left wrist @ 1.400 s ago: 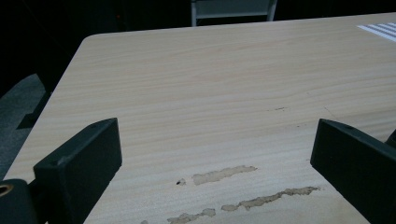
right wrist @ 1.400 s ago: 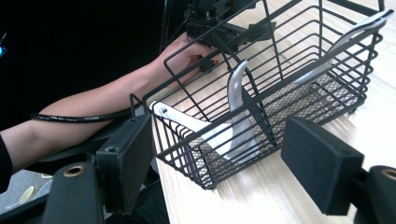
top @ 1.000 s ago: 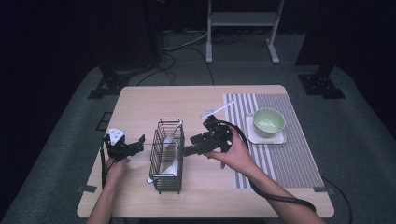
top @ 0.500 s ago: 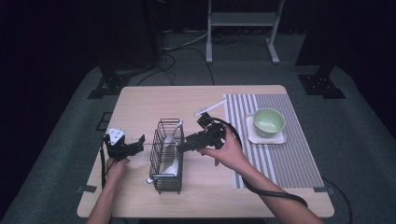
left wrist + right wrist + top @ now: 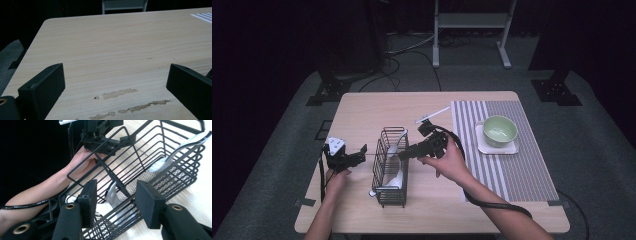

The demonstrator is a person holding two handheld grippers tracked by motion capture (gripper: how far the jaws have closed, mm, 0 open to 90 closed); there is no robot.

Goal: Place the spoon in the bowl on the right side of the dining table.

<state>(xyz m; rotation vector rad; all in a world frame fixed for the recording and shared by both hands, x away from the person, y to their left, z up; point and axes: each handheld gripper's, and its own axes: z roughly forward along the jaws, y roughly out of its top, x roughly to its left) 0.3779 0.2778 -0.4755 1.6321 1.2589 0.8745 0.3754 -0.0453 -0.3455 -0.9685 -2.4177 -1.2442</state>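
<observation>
Right gripper view: basket between gripper pads

Dark room, grey carpet, metal stand

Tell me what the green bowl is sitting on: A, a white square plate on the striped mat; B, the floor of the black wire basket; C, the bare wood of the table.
A: in the high view the green bowl rests on a white square plate, which lies on the striped mat, apart from the wire basket.
</observation>
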